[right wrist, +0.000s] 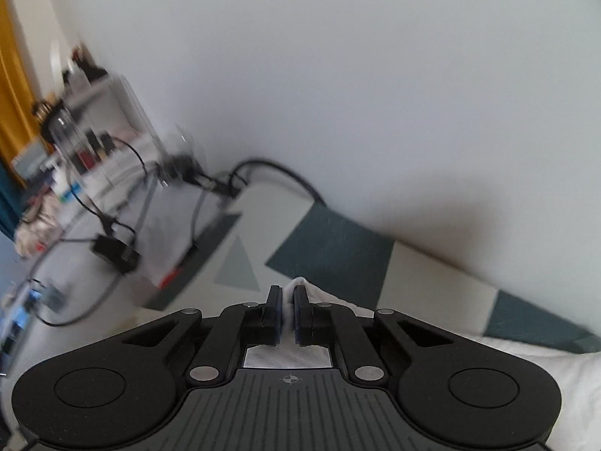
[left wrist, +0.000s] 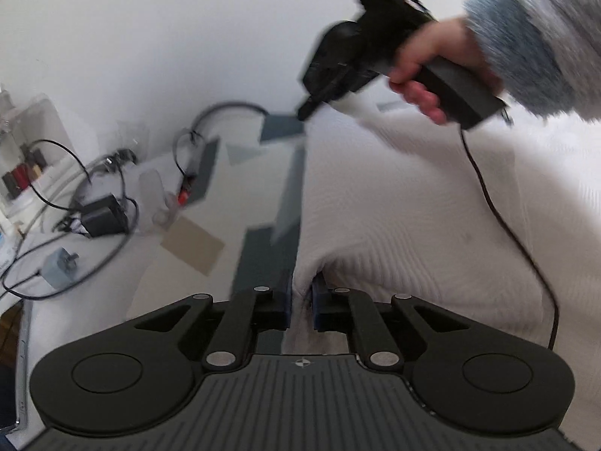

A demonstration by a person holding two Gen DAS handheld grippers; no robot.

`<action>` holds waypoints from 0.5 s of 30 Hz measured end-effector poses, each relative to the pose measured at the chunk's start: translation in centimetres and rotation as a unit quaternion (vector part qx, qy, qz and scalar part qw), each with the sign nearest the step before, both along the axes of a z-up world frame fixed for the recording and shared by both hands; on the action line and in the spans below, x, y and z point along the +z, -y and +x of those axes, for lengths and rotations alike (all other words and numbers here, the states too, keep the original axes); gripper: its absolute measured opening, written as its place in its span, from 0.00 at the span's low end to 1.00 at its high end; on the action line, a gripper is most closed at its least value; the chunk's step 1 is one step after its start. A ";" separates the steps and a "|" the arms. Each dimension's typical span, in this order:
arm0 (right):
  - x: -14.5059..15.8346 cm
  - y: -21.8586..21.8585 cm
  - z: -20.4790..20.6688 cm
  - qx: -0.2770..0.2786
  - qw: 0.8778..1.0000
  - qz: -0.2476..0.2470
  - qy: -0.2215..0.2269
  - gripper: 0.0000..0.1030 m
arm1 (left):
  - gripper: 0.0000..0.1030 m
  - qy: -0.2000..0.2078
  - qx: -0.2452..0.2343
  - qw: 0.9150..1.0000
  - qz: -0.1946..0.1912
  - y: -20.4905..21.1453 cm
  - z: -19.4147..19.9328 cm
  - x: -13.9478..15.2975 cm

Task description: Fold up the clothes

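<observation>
**Both grippers clamped on white cloth**

Left gripper (left wrist: 300,310): jaws drawn narrow, pinching an edge of the white ribbed cloth (left wrist: 413,206), fabric bunched into a small pucker just ahead of the fingers. Cloth spread to the right of that pinch, across the table (left wrist: 112,263), covering much of the grey and teal patterned mat (left wrist: 263,259).

Right gripper (right wrist: 287,315): jaws likewise narrow, gripping a raised corner of the cloth (right wrist: 296,289), white tip poking up between the fingers. Rest of the fabric trailing away at lower right in the right wrist view.

Seen from the left wrist: the right gripper (left wrist: 308,107) held aloft near the wall, motion-blurred, in a hand (left wrist: 424,71) with a fuzzy grey sleeve (left wrist: 537,37); black cable (left wrist: 503,221) hanging from the handle across the cloth.

Left end of the table: tangle of cables (left wrist: 67,195), a black adapter (left wrist: 103,214), a tan card (left wrist: 193,248).
</observation>
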State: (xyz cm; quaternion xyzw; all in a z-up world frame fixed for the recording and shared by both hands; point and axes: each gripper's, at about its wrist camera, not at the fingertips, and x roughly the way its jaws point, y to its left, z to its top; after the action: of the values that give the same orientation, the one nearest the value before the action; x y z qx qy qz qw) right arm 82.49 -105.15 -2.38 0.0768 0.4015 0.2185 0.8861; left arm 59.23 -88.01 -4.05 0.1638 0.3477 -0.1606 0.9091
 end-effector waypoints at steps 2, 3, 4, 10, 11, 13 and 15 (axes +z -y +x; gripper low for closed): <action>-0.6 -0.7 0.2 -0.030 0.999 -0.018 -0.001 0.35 | 0.20 -0.017 0.005 1.000 0.009 0.1 -0.1 -0.3; -0.4 -0.3 -0.3 -0.044 0.999 -0.012 0.005 0.44 | 0.31 -0.018 0.006 1.000 0.008 0.0 -0.2 -0.1; 0.1 0.4 -1.0 -0.053 0.998 0.000 0.014 0.51 | 0.42 -0.014 0.001 1.000 0.002 -0.1 -0.5 0.2; 3.3 8.0 -8.3 -0.125 0.989 0.073 0.037 0.54 | 0.53 0.009 -0.053 0.998 0.029 -0.4 -2.1 0.1; 3.5 9.4 -10.1 -0.143 0.986 0.073 0.039 0.54 | 0.53 0.001 -0.053 0.998 0.028 -0.6 -2.0 -0.2; 3.6 11.8 -13.5 -0.183 0.980 0.064 0.031 0.56 | 0.53 -0.010 -0.049 0.998 0.028 -0.9 -1.8 -0.7; 3.2 13.7 -16.7 -0.228 0.972 0.054 0.010 0.57 | 0.55 -0.012 -0.042 0.999 0.025 -1.3 -1.8 -0.9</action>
State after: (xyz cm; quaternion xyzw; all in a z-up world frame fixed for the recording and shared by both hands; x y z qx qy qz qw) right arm 65.81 -118.84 0.86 0.2115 0.3520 0.0325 0.9112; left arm 57.46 -86.74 -4.94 0.1991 0.3554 -0.1918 0.8929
